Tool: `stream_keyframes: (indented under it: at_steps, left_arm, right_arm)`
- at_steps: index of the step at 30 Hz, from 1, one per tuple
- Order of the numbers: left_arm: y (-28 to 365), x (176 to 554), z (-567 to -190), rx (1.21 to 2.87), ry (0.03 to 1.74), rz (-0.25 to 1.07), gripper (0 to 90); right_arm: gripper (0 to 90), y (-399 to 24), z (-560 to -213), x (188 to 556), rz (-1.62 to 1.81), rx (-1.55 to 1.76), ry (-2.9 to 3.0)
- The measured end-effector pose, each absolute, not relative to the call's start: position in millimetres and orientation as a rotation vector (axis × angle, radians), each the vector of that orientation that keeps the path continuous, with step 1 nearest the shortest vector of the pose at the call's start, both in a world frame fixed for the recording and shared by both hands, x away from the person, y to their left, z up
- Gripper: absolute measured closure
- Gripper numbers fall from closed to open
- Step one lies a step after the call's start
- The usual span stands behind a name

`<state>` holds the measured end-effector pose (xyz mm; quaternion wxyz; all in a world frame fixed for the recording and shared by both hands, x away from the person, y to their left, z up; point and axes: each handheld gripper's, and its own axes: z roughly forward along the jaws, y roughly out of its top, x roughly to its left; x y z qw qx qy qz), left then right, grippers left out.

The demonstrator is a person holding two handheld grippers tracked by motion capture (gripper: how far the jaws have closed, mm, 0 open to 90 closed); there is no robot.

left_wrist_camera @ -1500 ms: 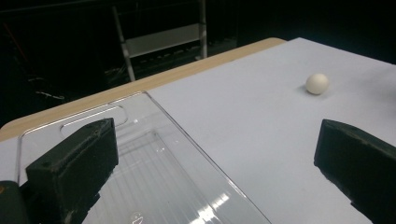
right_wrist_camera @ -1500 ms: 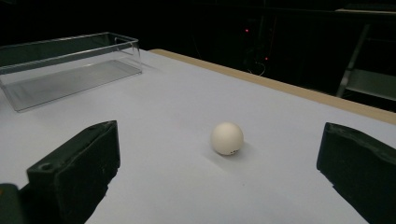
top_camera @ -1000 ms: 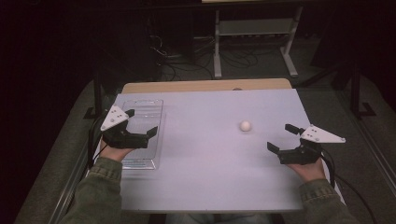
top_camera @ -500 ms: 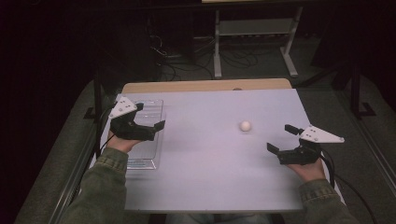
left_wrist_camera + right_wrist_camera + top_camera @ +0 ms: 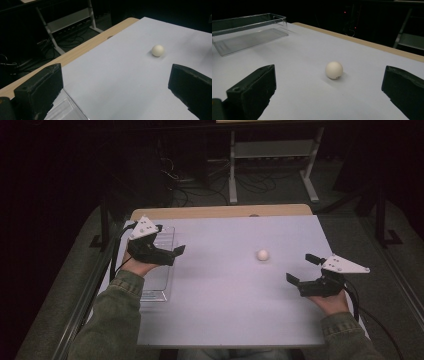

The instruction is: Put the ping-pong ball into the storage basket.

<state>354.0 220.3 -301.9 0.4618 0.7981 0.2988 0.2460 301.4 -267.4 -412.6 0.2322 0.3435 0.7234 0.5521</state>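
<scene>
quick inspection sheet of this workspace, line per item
surface: pale table, wooden strip at the far edge
job's things: white ball lying free near mid-table; clear tray at the left edge, looks empty
clutter: nothing seen
grippers: left hand-held gripper above the tray, jaws open; right hand-held gripper near the table's right edge, jaws open, aimed at the ball
cables: one trails from each gripper; more lie on the floor beyond
surroundings: dark room, metal stand behind the table
</scene>
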Motion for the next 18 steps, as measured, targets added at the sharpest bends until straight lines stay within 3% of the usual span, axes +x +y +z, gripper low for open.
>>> stream_keyframes:
  at_steps: [18]
  left_arm:
    - [190, 373, -309, 2.029, 0.678, 0.533, 0.0]
  right_arm:
    - [0.0, -267, -413, 301, 1.521, 0.937, 1.993]
